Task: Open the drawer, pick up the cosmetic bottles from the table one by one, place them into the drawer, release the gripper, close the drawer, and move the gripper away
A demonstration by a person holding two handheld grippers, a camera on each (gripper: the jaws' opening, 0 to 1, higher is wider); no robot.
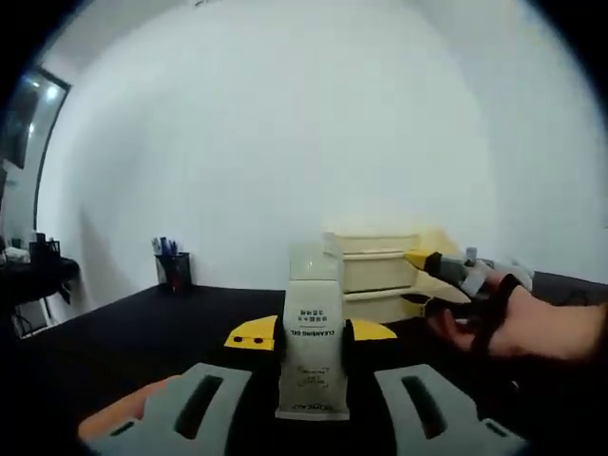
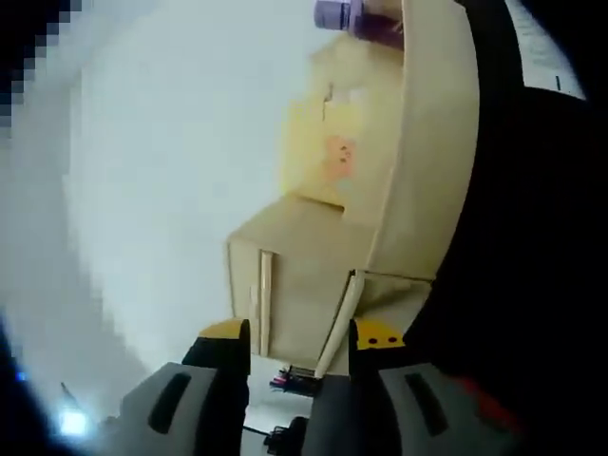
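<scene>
The left gripper (image 1: pixel 312 334) pinches a white cleansing gel tube (image 1: pixel 312 347) between its yellow-tipped jaws, holding it upright above the black counter (image 1: pixel 123 328). The tube stands squarely between the jaws, its clear cap uppermost and its printed label facing the camera.

Ahead and to the right of this gripper sits the cream drawer unit (image 1: pixel 385 271), with the right gripper (image 1: pixel 432 280) and the person's hand (image 1: pixel 532 323) at its front. A pen cup (image 1: pixel 174 266) stands well off to the left.

In the right gripper view, the right gripper (image 2: pixel 299 337) is closed on the thin front edge of the drawer (image 2: pixel 418 171), which looks pulled open; a purple bottle (image 2: pixel 334 13) already lies inside, far ahead of the jaws.

The tube is probably light and soft-walled (a squeezable plastic, by the look), so a hard pinch could dent it or let it slide. The present hold at mid-body seems sensible, and the smooth surface calls for a steady, level carry.
</scene>
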